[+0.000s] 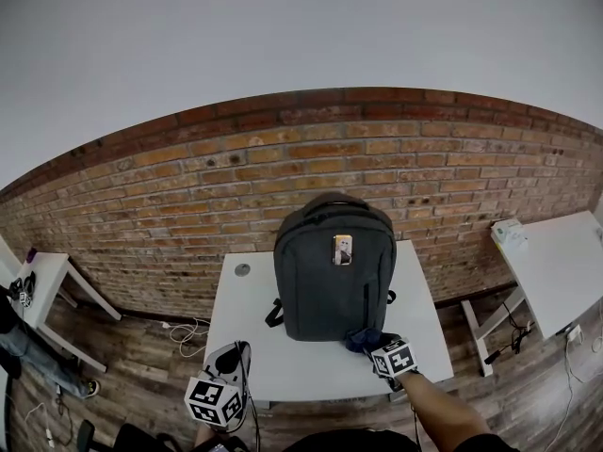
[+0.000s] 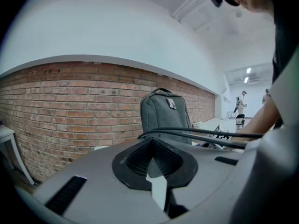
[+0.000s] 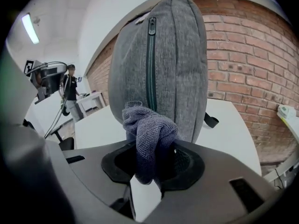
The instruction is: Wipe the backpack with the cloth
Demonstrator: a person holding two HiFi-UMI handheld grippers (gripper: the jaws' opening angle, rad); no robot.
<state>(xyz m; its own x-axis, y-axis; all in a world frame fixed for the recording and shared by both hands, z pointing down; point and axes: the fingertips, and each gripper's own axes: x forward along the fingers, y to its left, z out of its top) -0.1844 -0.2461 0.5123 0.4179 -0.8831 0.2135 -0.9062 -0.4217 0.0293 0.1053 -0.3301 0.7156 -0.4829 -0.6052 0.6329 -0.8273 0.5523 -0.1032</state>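
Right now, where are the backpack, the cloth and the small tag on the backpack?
backpack (image 1: 311,285), head view, middle of its grey front panel.
cloth (image 3: 150,133), right gripper view, its bunched top fold.
tag (image 1: 343,249), head view, its centre.

The backpack's (image 1: 320,285) label (image 1: 343,249) is too small to read.

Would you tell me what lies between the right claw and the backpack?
Only the cloth, bunched in the right claw, whose jaws are shut on it. The backpack stands just behind. The right gripper view shows this best.
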